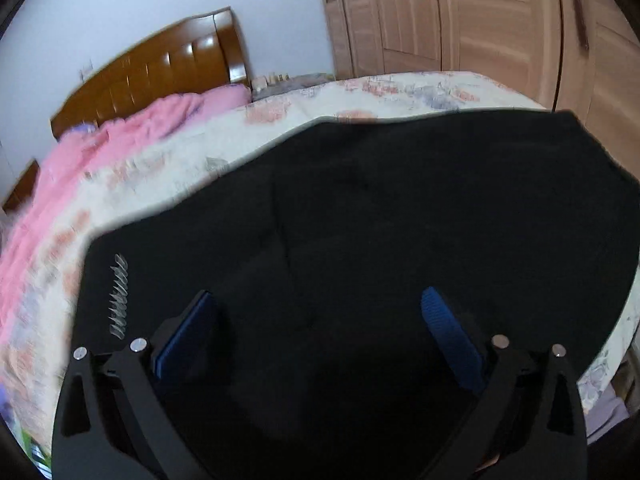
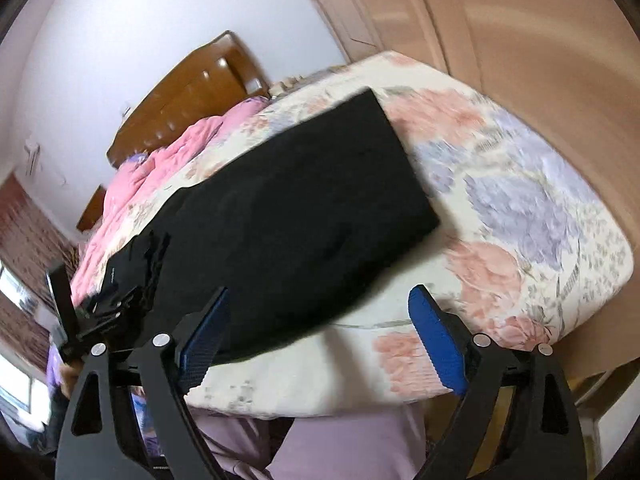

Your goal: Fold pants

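Only the right wrist view showed the black pants (image 2: 288,208) folded whole on the bed (image 2: 520,216), the left gripper (image 2: 100,312) blurred, perhaps open, while the right gripper (image 2: 320,312) gaped empty.

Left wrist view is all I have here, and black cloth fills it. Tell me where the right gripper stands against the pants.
Observer: The right gripper hangs open at the near edge of the black pants, nothing between its fingers.
Operator: Give me the shape of the pants.
Observer: They lie as one long dark strip on the floral bedspread, running away toward the wooden headboard.
Operator: Report where my left gripper shows from there.
Observer: The left gripper shows at the left side of the strip, but blur hides whether it touches the cloth.
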`<state>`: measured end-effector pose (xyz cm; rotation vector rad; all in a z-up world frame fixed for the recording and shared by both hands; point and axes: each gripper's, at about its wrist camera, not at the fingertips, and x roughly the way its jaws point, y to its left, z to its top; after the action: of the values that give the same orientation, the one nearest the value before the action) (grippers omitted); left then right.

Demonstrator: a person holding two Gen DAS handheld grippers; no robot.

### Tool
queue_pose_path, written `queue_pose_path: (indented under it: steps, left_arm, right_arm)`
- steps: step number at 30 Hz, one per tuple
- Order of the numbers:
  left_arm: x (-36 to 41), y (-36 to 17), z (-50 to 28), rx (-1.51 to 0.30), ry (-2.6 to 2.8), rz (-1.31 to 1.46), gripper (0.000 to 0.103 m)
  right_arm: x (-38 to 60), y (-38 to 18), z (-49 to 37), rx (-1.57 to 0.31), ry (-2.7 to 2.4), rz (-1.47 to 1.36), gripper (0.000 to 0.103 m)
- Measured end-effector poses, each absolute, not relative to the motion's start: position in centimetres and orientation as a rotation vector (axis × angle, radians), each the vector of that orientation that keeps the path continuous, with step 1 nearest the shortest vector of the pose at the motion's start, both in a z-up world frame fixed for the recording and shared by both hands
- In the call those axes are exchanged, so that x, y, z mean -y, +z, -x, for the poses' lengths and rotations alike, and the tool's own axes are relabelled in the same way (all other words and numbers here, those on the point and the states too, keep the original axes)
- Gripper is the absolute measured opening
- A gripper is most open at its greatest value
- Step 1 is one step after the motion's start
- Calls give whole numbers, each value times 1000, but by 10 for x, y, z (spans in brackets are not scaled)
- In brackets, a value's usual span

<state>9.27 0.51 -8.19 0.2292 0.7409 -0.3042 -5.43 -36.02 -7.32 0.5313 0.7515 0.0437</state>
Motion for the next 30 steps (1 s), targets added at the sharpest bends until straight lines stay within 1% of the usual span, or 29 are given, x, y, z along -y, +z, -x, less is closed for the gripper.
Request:
queue_pose_path:
  steps: [2,3,8,12,14,16,17,18,19,21,24,25,27,28,29,30]
  left_arm:
    - [-14,-85,-99,-797,-330,-161,102]
    - [-13,-85,-99,-804,-328,-170,102]
    - [-15,-87,-99,-792,-323,-161,102]
    - [-15,-86,-99,-792,-325,-163,102]
    - [-15,-86,-99,-791,-325,-163,102]
    - [-15,-85,-98,-791,-326,-162,102]
    - [-15,-85,-98,-790,-326,-162,102]
    - [-16,-85,-97,-790,-327,-161,102]
    - [-16,-85,-97,-789,-327,-161,102]
    - [-16,-84,-95,-789,-327,-160,102]
    - [-16,-84,-96,-791,-330,-159,102]
    - [-16,-83,-97,-793,-331,-158,102]
    - [-14,-73,-95,-831,-318,-163,100]
    - [-13,-58,-94,-835,-328,-142,100]
    - [-11,-43,-92,-813,-347,-120,100]
    - [-7,-29,-91,-798,-366,-100,101]
  right_arm:
    - [371,-77,49,-748,37,-566,84]
    - [375,-78,43,-747,40,-584,84]
    - [379,-83,23,-784,45,-618,84]
    - [392,-88,15,-720,49,-736,83]
    - [388,-86,14,-731,38,-704,82]
    - [371,-82,12,-800,69,-599,81]
    - [366,-81,12,-819,78,-579,74]
    - [362,-83,14,-836,126,-600,70]
    - [358,-84,15,-839,151,-610,68]
    - [352,-84,14,-819,133,-568,67]
    - [357,-87,6,-783,116,-636,66]
    - [356,-88,4,-778,106,-635,63]
    - [353,-87,5,-763,75,-611,51]
    - [354,-87,7,-746,64,-607,44]
    - [358,-88,11,-728,66,-620,40]
    - [361,-90,14,-705,69,-644,38]
